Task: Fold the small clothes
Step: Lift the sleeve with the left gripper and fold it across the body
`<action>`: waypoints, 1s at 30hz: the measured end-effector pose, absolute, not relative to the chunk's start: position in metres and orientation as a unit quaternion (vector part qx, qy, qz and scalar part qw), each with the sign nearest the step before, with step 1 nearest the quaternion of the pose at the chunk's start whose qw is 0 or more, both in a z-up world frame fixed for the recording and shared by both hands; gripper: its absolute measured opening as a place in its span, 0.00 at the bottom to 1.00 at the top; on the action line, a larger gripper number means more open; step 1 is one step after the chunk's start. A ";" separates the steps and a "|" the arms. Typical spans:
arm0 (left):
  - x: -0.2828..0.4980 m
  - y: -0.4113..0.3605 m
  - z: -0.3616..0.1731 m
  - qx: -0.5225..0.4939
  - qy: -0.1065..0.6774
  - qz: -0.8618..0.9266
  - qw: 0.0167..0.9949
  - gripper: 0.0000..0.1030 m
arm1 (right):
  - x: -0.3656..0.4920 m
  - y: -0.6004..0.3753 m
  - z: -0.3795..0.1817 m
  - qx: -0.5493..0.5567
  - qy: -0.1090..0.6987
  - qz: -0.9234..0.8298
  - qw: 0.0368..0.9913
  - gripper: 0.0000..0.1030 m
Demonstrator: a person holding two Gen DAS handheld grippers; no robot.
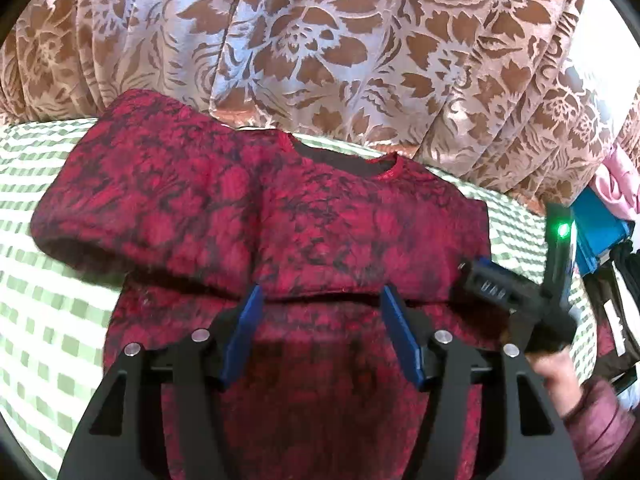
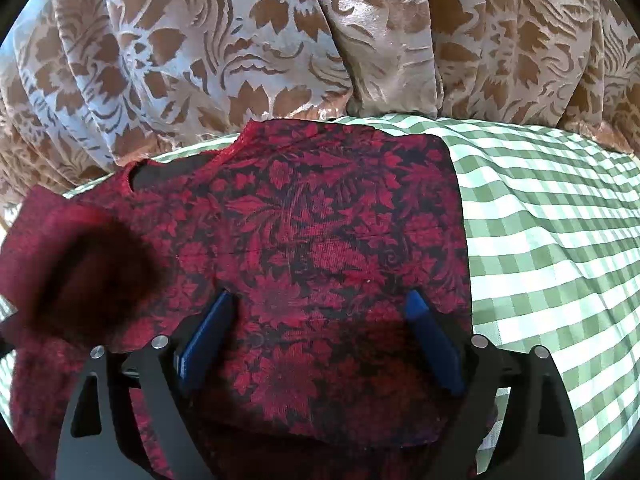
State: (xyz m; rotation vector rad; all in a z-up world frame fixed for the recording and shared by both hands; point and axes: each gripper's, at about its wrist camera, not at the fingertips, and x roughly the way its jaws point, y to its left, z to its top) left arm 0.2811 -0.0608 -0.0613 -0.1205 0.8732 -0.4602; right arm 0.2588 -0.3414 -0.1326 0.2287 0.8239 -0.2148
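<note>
Red-black floral top [image 2: 304, 248] flat on green-checked cloth [image 2: 552, 216], both sleeves folded inward.

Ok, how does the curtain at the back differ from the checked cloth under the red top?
The curtain is brown with a pale, shiny floral pattern; the checked cloth has green and white squares. The curtain hangs in deep upright folds, while the checked cloth lies spread out, nearly smooth. The red top rests on the checked cloth; the curtain only stands behind it. Both are patterned fabrics.
</note>
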 end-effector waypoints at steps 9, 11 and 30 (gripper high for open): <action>0.251 -0.021 -0.076 -0.083 0.419 -0.189 0.884 0.60 | 0.214 -0.309 -0.089 0.222 0.345 0.005 0.912 0.74; 0.247 -0.012 -0.078 -0.090 0.420 -0.180 0.885 0.60 | 0.222 -0.291 -0.088 0.233 0.356 0.036 0.904 0.71; 0.236 0.011 -0.101 -0.111 0.421 -0.164 0.885 0.64 | 0.235 -0.304 -0.018 0.143 0.298 -0.032 0.943 0.10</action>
